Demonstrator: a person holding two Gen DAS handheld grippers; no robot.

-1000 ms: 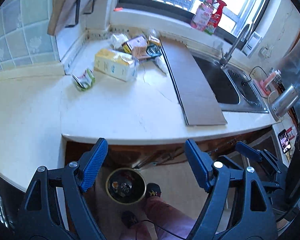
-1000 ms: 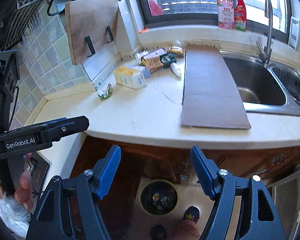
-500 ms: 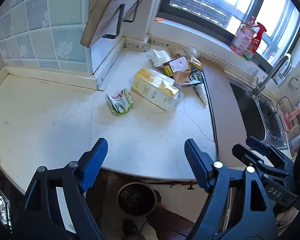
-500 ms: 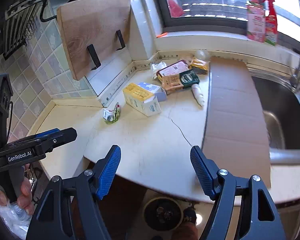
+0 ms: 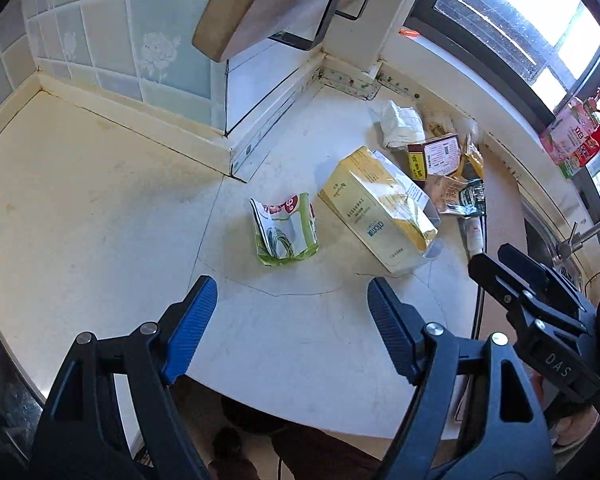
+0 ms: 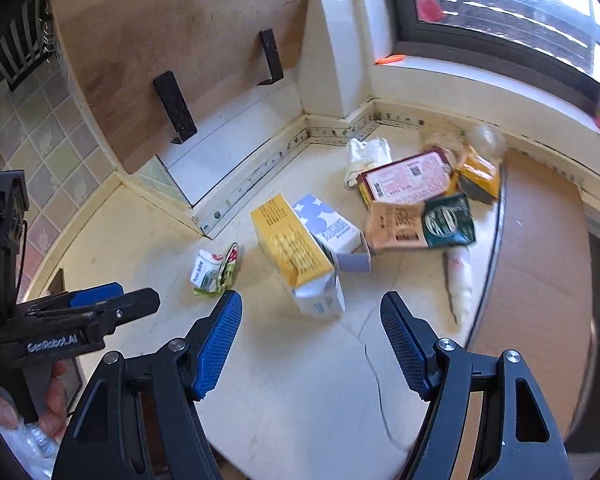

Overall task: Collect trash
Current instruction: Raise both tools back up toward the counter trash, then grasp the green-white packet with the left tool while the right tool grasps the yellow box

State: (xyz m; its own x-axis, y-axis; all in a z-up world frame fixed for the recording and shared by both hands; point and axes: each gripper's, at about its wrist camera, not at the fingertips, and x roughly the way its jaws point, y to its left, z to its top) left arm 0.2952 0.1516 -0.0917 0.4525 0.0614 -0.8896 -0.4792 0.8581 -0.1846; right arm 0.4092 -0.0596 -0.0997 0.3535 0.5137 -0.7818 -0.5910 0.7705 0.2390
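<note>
Trash lies on a pale counter (image 5: 100, 208). A crushed green and white carton (image 5: 285, 229) (image 6: 216, 270) sits just beyond my left gripper (image 5: 290, 304), which is open and empty above the counter's front. A yellow box (image 5: 376, 216) (image 6: 292, 250) lies to its right, against a blue and white carton (image 6: 332, 230). My right gripper (image 6: 312, 312) is open and empty, close in front of the yellow box. Farther back lie a crumpled white paper (image 5: 400, 128), a red box (image 6: 408, 178), a brown and green packet (image 6: 424, 224) and a white tube (image 6: 458, 284).
A wooden cutting board (image 6: 172, 60) leans on black brackets over the back wall. A brown board (image 6: 540, 264) covers the counter at right, beside a sink and faucet (image 5: 588, 236). Spray bottles (image 5: 576, 136) stand on the window sill. A hand (image 6: 4, 412) grips the left gripper's handle and some clear plastic.
Both grippers have come forward and down over the counter toward the trash, and rolled. The bin on the floor has dropped out of view. Both stay open.
</note>
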